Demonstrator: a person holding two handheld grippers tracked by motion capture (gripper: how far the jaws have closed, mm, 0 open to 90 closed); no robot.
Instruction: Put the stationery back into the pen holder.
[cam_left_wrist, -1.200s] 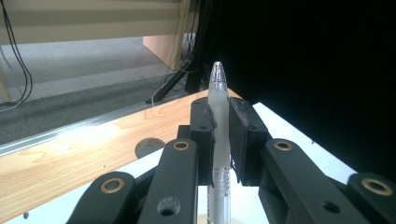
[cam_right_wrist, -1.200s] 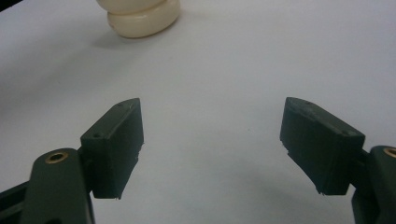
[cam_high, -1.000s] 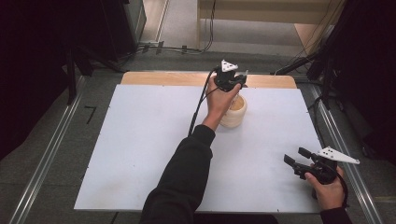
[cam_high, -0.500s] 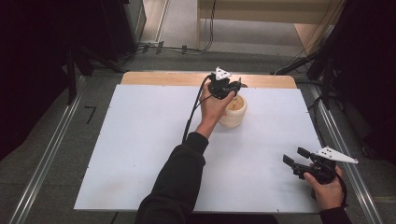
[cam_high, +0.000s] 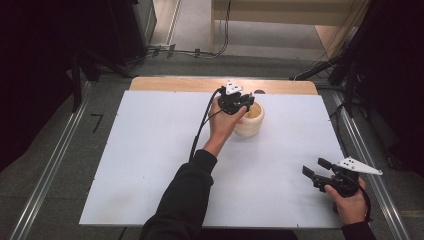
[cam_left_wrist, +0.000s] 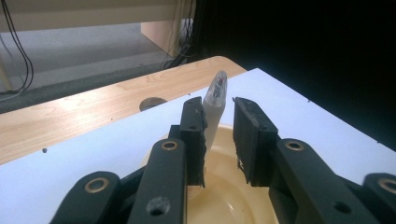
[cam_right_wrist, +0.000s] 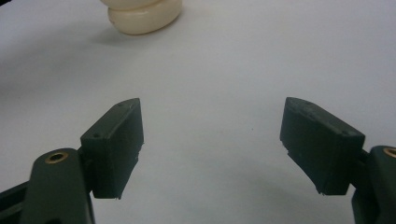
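A cream ribbed cup (cam_high: 251, 124) stands on the white sheet at the far middle of the table. My left gripper (cam_high: 247, 103) hovers right over its mouth. In the left gripper view, a white pen-like stick with a clear tip (cam_left_wrist: 217, 88) stands upright in the cup (cam_left_wrist: 224, 196) between the jaws of the left gripper (cam_left_wrist: 220, 116). It leans on the left pad, with a gap to the right pad. These jaws have just been opening. My right gripper (cam_high: 316, 166) rests at the near right, open and with nothing in it (cam_right_wrist: 212, 135). The cup (cam_right_wrist: 142, 14) lies well ahead of it.
The white sheet (cam_high: 150, 150) covers most of a wooden table (cam_high: 180, 84), whose bare strip with a round hole (cam_left_wrist: 152, 103) runs along the far edge. Cables and dark stands lie on the floor beyond. Metal rails flank both sides.
The left hand has come down and slightly toward me onto the cup's mouth. The right hand has not moved.
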